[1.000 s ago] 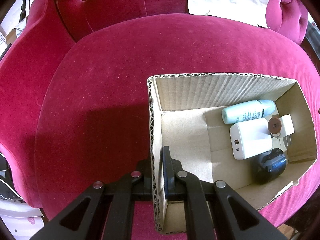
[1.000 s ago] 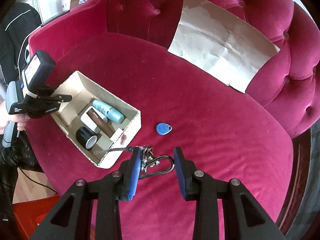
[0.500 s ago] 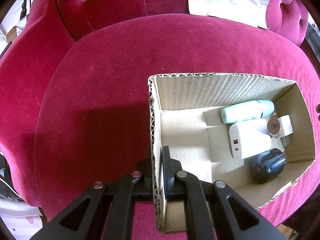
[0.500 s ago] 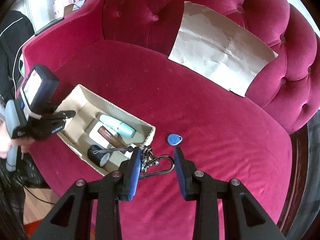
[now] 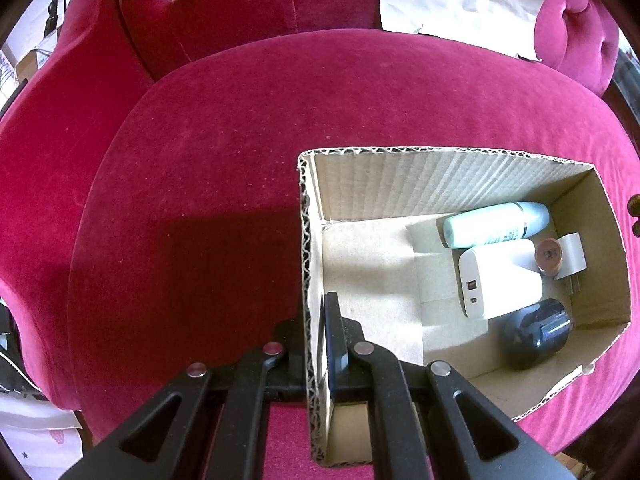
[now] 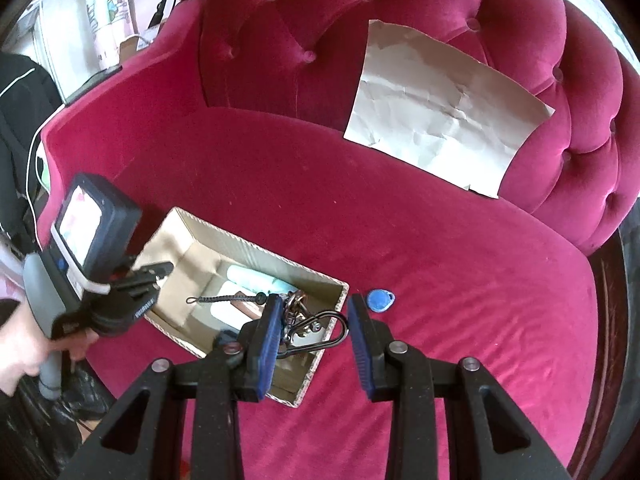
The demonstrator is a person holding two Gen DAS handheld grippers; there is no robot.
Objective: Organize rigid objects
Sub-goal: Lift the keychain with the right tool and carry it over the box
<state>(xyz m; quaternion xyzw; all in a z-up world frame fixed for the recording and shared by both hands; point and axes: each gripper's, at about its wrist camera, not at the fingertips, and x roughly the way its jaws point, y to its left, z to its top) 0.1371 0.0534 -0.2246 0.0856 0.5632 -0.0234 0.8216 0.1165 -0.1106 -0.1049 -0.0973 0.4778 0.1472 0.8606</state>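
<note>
A cardboard box (image 5: 400, 176) sits on the red velvet chair seat; it also shows in the right wrist view (image 6: 192, 240). My left gripper (image 5: 316, 332) is shut on the box's near wall. Inside lie a pale green bottle (image 5: 496, 224), a white charger (image 5: 500, 280), a brown-capped item (image 5: 549, 255) and a dark round object (image 5: 536, 332). My right gripper (image 6: 316, 320) holds a key bunch with a carabiner (image 6: 316, 328) over the box's right end, jaws set wide around the ring. A blue key fob (image 6: 380, 300) hangs by the right finger.
A creased sheet of paper (image 6: 444, 108) leans on the tufted chair back. The seat's front edge drops off below the box. A person's hand holds the left gripper's handle (image 6: 80, 280) at the seat's left edge.
My right gripper has carried the keys left, from beside the box to over its right end. The left gripper keeps its hold on the box wall.
</note>
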